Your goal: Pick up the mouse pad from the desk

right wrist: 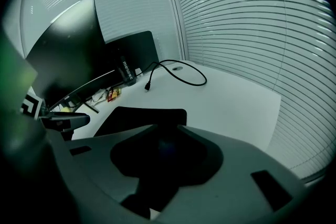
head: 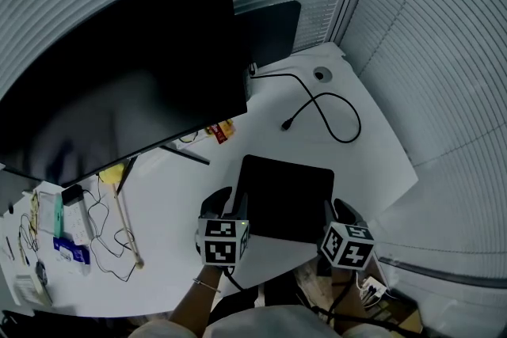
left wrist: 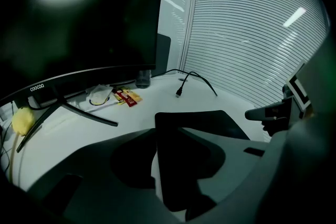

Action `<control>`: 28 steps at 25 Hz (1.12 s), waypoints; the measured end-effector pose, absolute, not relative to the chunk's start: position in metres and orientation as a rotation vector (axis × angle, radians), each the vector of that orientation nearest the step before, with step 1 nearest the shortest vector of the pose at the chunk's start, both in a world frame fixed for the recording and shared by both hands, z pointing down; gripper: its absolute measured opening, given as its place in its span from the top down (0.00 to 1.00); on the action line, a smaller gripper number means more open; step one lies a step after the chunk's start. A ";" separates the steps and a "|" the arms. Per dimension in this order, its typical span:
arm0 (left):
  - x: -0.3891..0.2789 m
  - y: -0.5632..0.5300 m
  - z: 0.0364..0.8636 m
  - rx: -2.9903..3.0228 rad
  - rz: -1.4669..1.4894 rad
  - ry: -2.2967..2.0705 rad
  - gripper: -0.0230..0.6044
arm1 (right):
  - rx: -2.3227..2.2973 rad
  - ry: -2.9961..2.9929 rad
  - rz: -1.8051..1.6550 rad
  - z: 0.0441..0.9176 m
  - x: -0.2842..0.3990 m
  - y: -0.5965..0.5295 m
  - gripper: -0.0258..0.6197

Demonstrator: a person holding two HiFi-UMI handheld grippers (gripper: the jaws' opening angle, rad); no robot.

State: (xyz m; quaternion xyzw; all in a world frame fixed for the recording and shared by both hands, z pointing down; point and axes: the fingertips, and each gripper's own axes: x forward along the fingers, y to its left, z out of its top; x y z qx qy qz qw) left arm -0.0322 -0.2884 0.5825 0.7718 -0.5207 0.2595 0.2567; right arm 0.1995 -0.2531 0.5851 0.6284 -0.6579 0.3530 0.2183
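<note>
A black rectangular mouse pad (head: 287, 198) lies flat on the white desk (head: 372, 162), close to its front edge. My left gripper (head: 230, 206) sits at the pad's near left corner and my right gripper (head: 337, 211) at its near right corner. In the left gripper view the pad (left wrist: 202, 126) shows in the wide gap of the left gripper (left wrist: 176, 165), whose jaws stand apart. In the right gripper view the pad (right wrist: 142, 115) runs under the right gripper (right wrist: 165, 157), whose jaws also stand apart. Neither gripper presses on the pad.
A large dark monitor (head: 119, 83) on a splayed stand fills the left of the desk, with a second dark panel (head: 269, 28) behind it. A black cable (head: 325, 111) loops beyond the pad. Red and yellow packets (head: 222, 131), a yellow object (head: 112, 172) and loose wires lie left.
</note>
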 end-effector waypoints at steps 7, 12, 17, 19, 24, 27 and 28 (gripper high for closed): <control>-0.030 -0.297 0.593 2.078 0.745 -1.394 0.75 | 1.723 -1.813 0.986 0.594 0.203 -0.263 0.78; -0.028 -0.303 0.600 2.069 0.761 -1.384 0.75 | 1.715 -1.804 0.995 0.602 0.206 -0.270 0.78; -0.024 -0.311 0.605 2.065 0.764 -1.369 0.75 | 1.713 -1.792 1.000 0.609 0.212 -0.278 0.77; -0.022 -0.314 0.608 2.063 0.765 -1.361 0.75 | 1.713 -1.789 0.997 0.611 0.214 -0.282 0.77; -0.020 -0.320 0.614 2.050 0.771 -1.359 0.75 | 1.702 -1.784 1.001 0.617 0.215 -0.291 0.76; -0.021 -0.324 0.617 2.044 0.775 -1.360 0.75 | 1.697 -1.780 1.002 0.620 0.216 -0.295 0.76; -0.022 -0.326 0.617 2.041 0.776 -1.361 0.75 | 1.694 -1.778 1.002 0.621 0.216 -0.297 0.76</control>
